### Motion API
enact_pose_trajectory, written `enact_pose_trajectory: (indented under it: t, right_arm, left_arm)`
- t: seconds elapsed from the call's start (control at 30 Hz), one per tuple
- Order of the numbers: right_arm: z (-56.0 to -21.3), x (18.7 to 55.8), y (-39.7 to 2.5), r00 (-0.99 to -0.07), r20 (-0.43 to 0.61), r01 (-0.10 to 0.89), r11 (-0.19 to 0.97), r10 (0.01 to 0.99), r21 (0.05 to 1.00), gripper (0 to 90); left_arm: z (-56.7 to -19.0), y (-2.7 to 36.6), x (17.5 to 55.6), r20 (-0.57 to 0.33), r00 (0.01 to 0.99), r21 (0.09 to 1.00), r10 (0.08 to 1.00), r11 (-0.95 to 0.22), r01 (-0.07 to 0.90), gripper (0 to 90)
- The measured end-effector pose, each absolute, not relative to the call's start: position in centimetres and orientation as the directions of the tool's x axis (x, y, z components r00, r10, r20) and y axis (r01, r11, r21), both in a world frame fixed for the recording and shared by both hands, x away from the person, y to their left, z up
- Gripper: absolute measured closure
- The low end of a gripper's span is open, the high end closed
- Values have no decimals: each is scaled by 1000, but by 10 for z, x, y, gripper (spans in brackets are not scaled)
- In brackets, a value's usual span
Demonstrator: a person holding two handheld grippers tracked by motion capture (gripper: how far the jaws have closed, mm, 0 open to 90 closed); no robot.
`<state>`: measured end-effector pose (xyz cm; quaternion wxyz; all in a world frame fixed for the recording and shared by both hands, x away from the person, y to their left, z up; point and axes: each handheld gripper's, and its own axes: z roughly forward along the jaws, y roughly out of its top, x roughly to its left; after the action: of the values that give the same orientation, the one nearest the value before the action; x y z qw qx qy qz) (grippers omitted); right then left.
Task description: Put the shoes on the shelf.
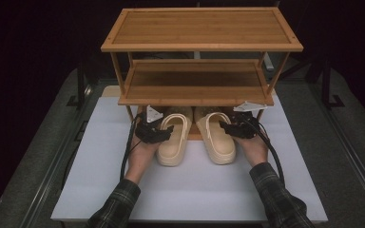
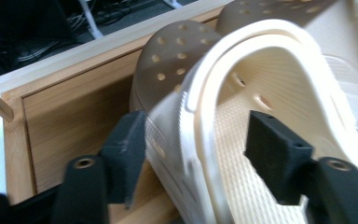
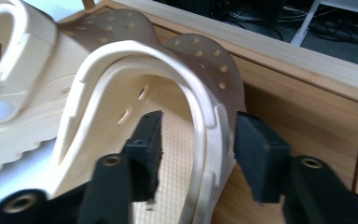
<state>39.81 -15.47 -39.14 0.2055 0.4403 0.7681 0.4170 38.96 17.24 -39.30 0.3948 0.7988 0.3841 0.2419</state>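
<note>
- Wooden rack [image 1: 202,28] at 12 o'clock on white table [image 1: 100,185]; both clogs' toes on its bottom shelf.
- Left clog [image 1: 175,137]: left gripper [image 2: 193,154] jaws part-spread, straddling its outer wall at 9 o'clock.
- Right clog [image 1: 215,137]: right gripper [image 3: 198,156] likewise astride its wall at 3 o'clock; actual pinch contact cannot be told.

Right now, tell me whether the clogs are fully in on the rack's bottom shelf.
Only partly in. Both clogs have toes on the bottom shelf of the rack; their heels stick out over the white table.
</note>
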Motion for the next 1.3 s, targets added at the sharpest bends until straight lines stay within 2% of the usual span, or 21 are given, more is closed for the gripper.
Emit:
enact_pose_trajectory:
  t: [0.17,0.3,0.47,0.8,1.03,1.3]
  right_arm:
    - [-385,384,-167,-553,130,535,232,823,812,334]
    - [-381,368,-177,-585,158,533,230,795,814,242]
    - [-387,347,-186,-638,181,541,268,749,797,148]
    - [-414,325,-192,-697,210,557,334,686,760,101]
    - [-424,326,-185,-713,208,559,364,670,745,74]
    - [-433,338,-176,-709,213,573,375,672,729,83]
  left_arm:
    - [-386,187,377,28,650,800,759,-407,441,178]
    - [-385,197,364,-18,701,799,713,-411,439,136]
    - [-395,205,348,-62,739,779,671,-430,456,21]
    - [-421,207,325,-38,777,761,628,-486,430,0]
    - [-433,191,329,-17,794,747,608,-520,415,0]
    - [-436,183,339,-13,786,752,618,-512,415,0]
